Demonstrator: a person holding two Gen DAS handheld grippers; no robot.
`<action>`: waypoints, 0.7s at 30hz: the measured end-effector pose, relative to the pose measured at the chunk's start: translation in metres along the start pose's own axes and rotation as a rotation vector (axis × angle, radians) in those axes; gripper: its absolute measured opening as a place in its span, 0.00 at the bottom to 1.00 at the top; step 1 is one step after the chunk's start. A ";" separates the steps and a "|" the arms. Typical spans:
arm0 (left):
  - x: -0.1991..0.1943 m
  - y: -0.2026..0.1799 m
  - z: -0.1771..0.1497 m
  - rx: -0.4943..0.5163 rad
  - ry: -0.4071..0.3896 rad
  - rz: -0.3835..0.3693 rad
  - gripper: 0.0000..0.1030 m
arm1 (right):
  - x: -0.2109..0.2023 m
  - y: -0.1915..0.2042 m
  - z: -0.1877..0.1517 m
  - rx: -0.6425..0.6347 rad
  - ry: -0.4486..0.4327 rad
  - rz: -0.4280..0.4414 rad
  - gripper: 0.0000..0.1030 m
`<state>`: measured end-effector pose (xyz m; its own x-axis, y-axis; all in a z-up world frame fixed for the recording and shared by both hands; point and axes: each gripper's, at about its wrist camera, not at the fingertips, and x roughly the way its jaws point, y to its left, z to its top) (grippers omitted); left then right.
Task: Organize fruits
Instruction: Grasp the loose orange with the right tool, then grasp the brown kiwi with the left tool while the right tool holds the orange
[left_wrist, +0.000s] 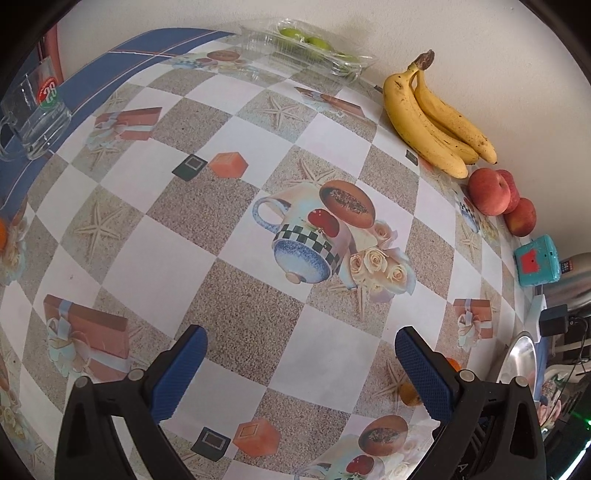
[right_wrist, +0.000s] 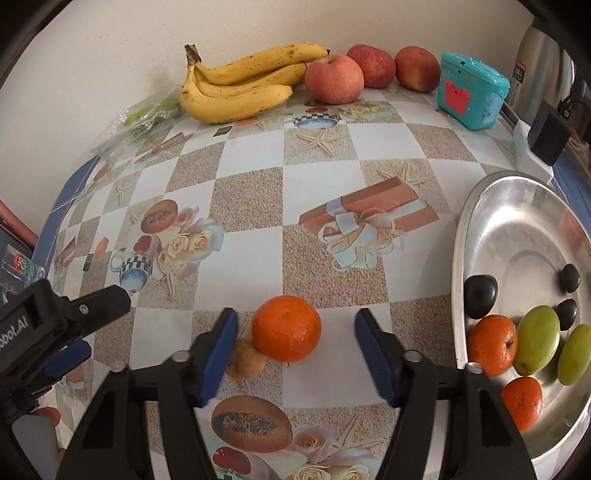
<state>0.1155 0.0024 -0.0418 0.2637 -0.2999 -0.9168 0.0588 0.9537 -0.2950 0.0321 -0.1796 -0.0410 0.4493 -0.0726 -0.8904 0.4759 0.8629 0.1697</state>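
Observation:
In the right wrist view an orange (right_wrist: 286, 328) lies on the table between the open fingers of my right gripper (right_wrist: 295, 332), untouched, with a small brown fruit (right_wrist: 244, 360) beside it. A steel tray (right_wrist: 495, 221) at right holds two oranges (right_wrist: 493, 345), green fruits (right_wrist: 537, 339) and dark plums (right_wrist: 480, 297). Bananas (right_wrist: 240, 86) and apples (right_wrist: 334, 77) lie by the wall. My left gripper (left_wrist: 299, 369) is open and empty over the patterned tablecloth; it also shows at the left of the right wrist view (right_wrist: 66, 325). The left wrist view shows the bananas (left_wrist: 432, 122) and apples (left_wrist: 489, 192).
A clear plastic box of green fruits (left_wrist: 314, 44) sits by the wall. A glass mug (left_wrist: 37, 114) stands at the table's left edge. A teal toy box (right_wrist: 471, 88), a steel kettle (right_wrist: 543, 55) and a black charger (right_wrist: 548, 133) stand at right.

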 end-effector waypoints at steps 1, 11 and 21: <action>0.000 -0.001 0.000 0.008 -0.001 -0.004 0.99 | 0.000 0.000 0.000 0.000 0.001 0.006 0.51; -0.007 -0.014 -0.002 0.051 -0.015 -0.027 0.97 | -0.010 0.003 0.001 0.006 -0.009 0.044 0.37; -0.006 -0.030 -0.010 0.100 -0.009 -0.018 0.95 | -0.040 -0.013 0.008 0.000 -0.051 -0.007 0.37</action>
<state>0.1023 -0.0245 -0.0301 0.2703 -0.3176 -0.9089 0.1592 0.9458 -0.2831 0.0136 -0.1916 -0.0039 0.4838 -0.1039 -0.8690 0.4792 0.8623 0.1636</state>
